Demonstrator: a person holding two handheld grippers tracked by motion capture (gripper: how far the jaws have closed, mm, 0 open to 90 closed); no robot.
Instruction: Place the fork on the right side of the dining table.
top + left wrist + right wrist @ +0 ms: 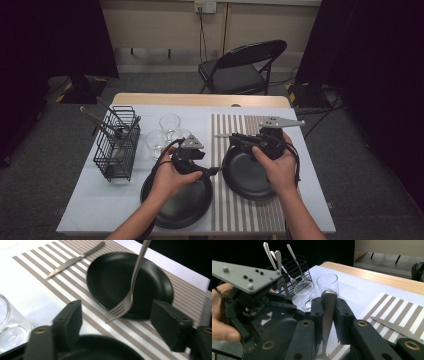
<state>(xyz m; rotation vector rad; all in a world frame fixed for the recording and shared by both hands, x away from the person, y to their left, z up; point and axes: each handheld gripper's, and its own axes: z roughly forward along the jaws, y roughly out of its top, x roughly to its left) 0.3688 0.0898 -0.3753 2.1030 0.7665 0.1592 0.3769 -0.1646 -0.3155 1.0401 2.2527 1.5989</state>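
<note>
Far left of the table [90, 200], covered in white: a black wire basket [118, 145] holding upright cutlery [277, 255]; just right of it, three clear glasses [167, 132] standing close together; in front of these, a black plate [182, 207] on the white cover, partly overlapped by the person's left hand [167, 182]; the left gripper [214, 171] points rightward across the table, its jaws spread wide with nothing pressed between them, the pads [68, 320] well clear on either side of the fork's tines; centre right, a striped placemat [220, 210] bearing a second black plate [245, 177]; the fork [130, 292] hangs over the near edge of that plate, tines down and just above the placemat's stripes, handle rising steeply; the right gripper [329, 315], in the right hand [280, 167] above the second plate, is clamped on the fork's handle, which stands between its two pads; at the placemat's far end, a table knife [72, 261] lying flat on the stripes, apart from the plate; beyond the table, a black folding chair [245, 67] on the grey floor
</note>
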